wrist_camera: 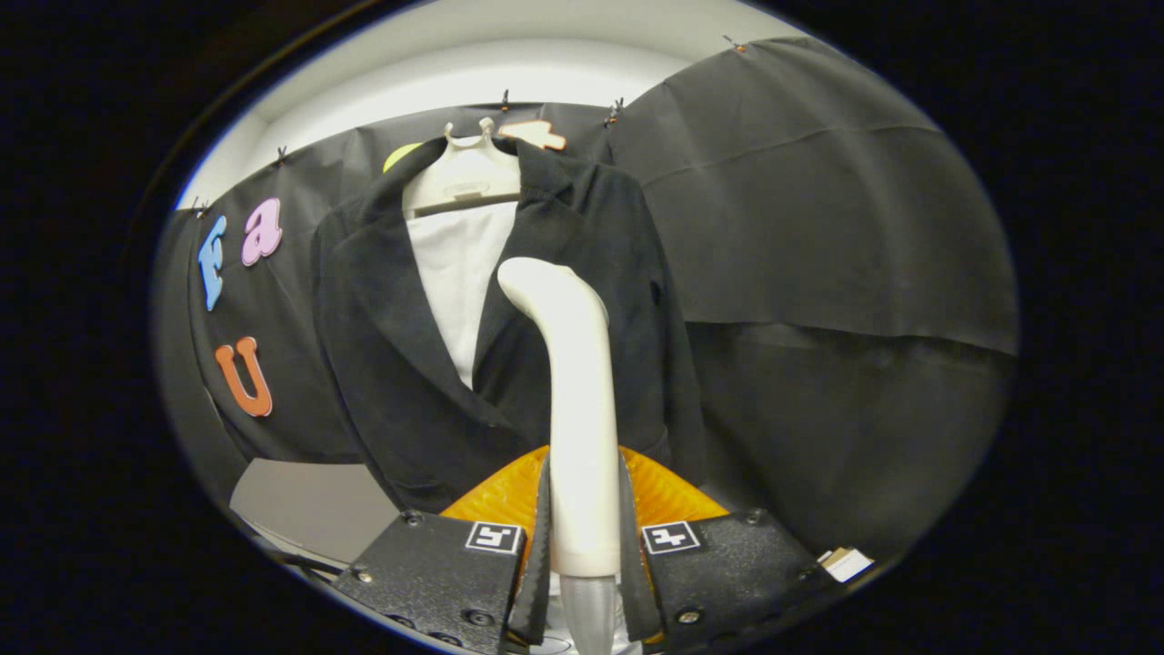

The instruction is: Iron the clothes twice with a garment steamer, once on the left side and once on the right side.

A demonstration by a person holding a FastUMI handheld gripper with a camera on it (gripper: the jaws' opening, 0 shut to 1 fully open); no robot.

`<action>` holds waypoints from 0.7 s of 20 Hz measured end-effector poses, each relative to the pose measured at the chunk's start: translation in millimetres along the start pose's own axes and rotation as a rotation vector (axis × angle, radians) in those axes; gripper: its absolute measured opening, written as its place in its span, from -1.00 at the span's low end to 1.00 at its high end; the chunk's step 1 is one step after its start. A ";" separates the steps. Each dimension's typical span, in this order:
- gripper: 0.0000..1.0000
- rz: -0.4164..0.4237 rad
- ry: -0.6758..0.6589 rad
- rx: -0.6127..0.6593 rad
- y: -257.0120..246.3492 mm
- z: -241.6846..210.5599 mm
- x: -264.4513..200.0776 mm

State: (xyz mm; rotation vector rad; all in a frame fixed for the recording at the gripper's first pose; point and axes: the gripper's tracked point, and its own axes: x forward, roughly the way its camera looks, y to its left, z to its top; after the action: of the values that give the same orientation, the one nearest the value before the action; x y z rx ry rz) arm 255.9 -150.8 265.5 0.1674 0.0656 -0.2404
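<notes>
Tongs [584, 537] clamped on the steamer [573, 400] handle, head raised before the hanging jacket [382, 364] — next, judged: press and stroke one side.

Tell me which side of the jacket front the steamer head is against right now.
The steamer, gripped between the gripper fingers, has its head on the jacket panel right of the white opening, not the left lapel panel.

Dim booth — overhead glow, fisheye-warped edges

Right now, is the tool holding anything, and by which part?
Yes. The tool is shut on the garment steamer, both fingers pressing the lower part of its white handle; its head points at the black jacket.
</notes>
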 end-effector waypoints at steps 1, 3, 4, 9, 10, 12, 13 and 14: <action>-0.29 0.000 0.007 -0.002 0.9 -4.6 0.1; -0.30 -0.003 0.018 -0.010 0.7 -14.2 0.2; -0.29 -0.005 0.025 -0.015 1.0 -19.5 0.3; -0.30 -0.016 0.055 -0.056 0.7 -48.7 -0.3; -0.30 -0.018 0.061 -0.064 0.7 -54.5 0.0; -0.30 -0.022 0.077 -0.078 0.9 -66.8 0.7; -0.29 -0.023 0.085 -0.086 0.5 -73.3 0.6; -0.30 -0.022 0.094 -0.092 0.7 -78.8 0.5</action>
State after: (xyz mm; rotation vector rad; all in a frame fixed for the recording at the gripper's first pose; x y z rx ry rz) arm 253.0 -136.6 188.0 0.0865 0.1714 -0.2514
